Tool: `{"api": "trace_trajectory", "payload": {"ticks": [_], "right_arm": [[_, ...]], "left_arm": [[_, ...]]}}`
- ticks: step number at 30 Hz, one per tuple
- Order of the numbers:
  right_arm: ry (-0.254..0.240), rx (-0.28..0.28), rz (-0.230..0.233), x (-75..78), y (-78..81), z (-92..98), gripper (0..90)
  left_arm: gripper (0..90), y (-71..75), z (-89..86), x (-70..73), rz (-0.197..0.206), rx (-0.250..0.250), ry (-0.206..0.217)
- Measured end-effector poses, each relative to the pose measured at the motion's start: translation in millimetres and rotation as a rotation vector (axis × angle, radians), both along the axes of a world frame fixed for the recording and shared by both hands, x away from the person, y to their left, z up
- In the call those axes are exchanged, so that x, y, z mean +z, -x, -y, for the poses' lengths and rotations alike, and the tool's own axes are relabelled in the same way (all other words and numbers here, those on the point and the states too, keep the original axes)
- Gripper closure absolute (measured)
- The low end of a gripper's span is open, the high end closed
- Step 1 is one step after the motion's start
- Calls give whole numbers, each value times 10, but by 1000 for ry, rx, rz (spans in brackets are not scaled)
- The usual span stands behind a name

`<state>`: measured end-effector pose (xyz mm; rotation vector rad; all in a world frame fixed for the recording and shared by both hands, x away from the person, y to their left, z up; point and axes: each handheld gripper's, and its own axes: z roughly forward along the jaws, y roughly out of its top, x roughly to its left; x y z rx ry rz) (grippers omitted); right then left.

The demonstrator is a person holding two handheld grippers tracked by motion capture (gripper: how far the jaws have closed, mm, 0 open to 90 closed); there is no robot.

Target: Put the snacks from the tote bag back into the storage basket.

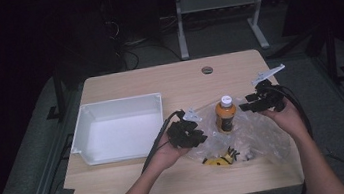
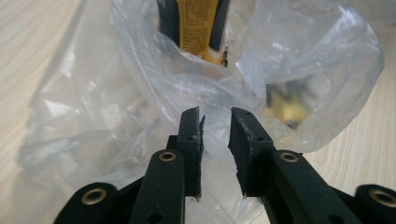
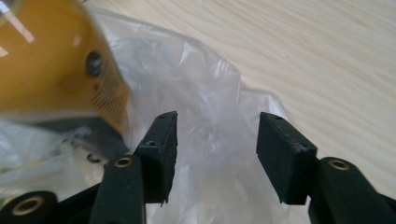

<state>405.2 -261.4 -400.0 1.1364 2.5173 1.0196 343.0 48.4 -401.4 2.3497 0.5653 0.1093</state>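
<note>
A clear plastic bag (image 1: 258, 136) lies crumpled on the wooden table (image 1: 158, 83). An orange bottle (image 1: 226, 116) with a white cap stands upright in its opening. A yellow and black item (image 1: 221, 160) lies in the bag near the front. My left gripper (image 1: 200, 136) is at the bag's left edge. In the left gripper view, the left gripper (image 2: 215, 116) has its jaws a narrow gap apart, with bag film (image 2: 140, 93) between them and the bottle (image 2: 196, 23) beyond. My right gripper (image 1: 246, 107) is beside the bottle. In the right gripper view, the right gripper (image 3: 217, 119) stands wide open over the bag (image 3: 210, 84), with the bottle (image 3: 51, 60) at its left.
A white, empty plastic tray (image 1: 87, 118) sits on the left half of the table. A round cable hole (image 1: 207, 69) is near the far edge. Cables trail from both grippers. A table frame (image 1: 180, 25) stands on the floor behind.
</note>
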Motion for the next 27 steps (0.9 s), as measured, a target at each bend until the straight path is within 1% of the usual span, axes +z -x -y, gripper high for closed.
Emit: {"api": "trace_trajectory", "payload": {"ticks": [1, 2, 3, 4, 5, 6, 8, 9, 10, 11, 13, 14, 15, 17, 18, 19, 20, 21, 22, 23, 24, 25, 26, 27], "right_arm": [[-5, -2, 1, 8, 35, 25, 463], [-13, -5, 6, 17, 66, 45, 458], [-25, -10, 10, 28, 105, 70, 452], [-34, -13, 7, 34, 127, 83, 449], [-44, -12, 7, 36, 155, 99, 443], [-45, -13, 12, 38, 185, 116, 438], [-51, -18, 3, 42, 250, 137, 431], [-58, -15, 11, 40, 288, 153, 425], [-60, -20, 10, 43, 312, 163, 420], [-69, -20, 14, 44, 343, 179, 415], [-86, -22, 21, 54, 407, 208, 408], [-93, -15, 35, 59, 445, 227, 405], [-100, -20, 36, 66, 471, 232, 402], [-116, -18, 50, 80, 539, 259, 394], [-114, -17, 57, 85, 560, 269, 393], [-119, -16, 61, 91, 591, 280, 391], [-119, -15, 66, 95, 619, 293, 387], [-124, -21, 62, 102, 650, 300, 378], [-129, -21, 71, 104, 676, 314, 370], [-148, -25, 74, 112, 712, 326, 373], [-152, -21, 83, 112, 727, 334, 371], [-155, -24, 80, 117, 752, 336, 366], [-152, -22, 84, 119, 767, 340, 363], [-154, -19, 88, 122, 794, 341, 363]], "left_arm": [[725, -13, -7, 19, 11, -6, 1], [721, -18, -11, 42, 5, -2, 10], [712, -32, -18, 59, 7, -12, 5], [706, -34, -16, 72, 3, -6, 15], [700, -45, -20, 89, 5, -10, 14], [693, -56, -22, 103, 6, -16, 18], [685, -66, -21, 130, 6, -17, 35], [678, -79, -27, 142, 8, -29, 31], [673, -85, -22, 150, 7, -28, 41], [667, -90, -21, 164, 8, -37, 32], [656, -102, -8, 189, 18, -50, 28], [651, -101, 0, 196, 14, -50, 30], [647, -113, -1, 211, 28, -60, 25], [633, -124, 9, 236, 18, -61, 34], [629, -133, 15, 246, 26, -62, 38], [619, -146, 14, 263, 27, -72, 30], [612, -151, 21, 275, 23, -71, 37], [606, -160, 28, 288, 29, -73, 38], [599, -172, 35, 305, 29, -80, 37], [591, -178, 42, 314, 26, -82, 35], [580, -194, 48, 327, 30, -91, 24], [572, -195, 59, 330, 28, -89, 30], [569, -205, 66, 342, 30, -109, 15], [564, -200, 85, 337, 32, -105, 20]]}}
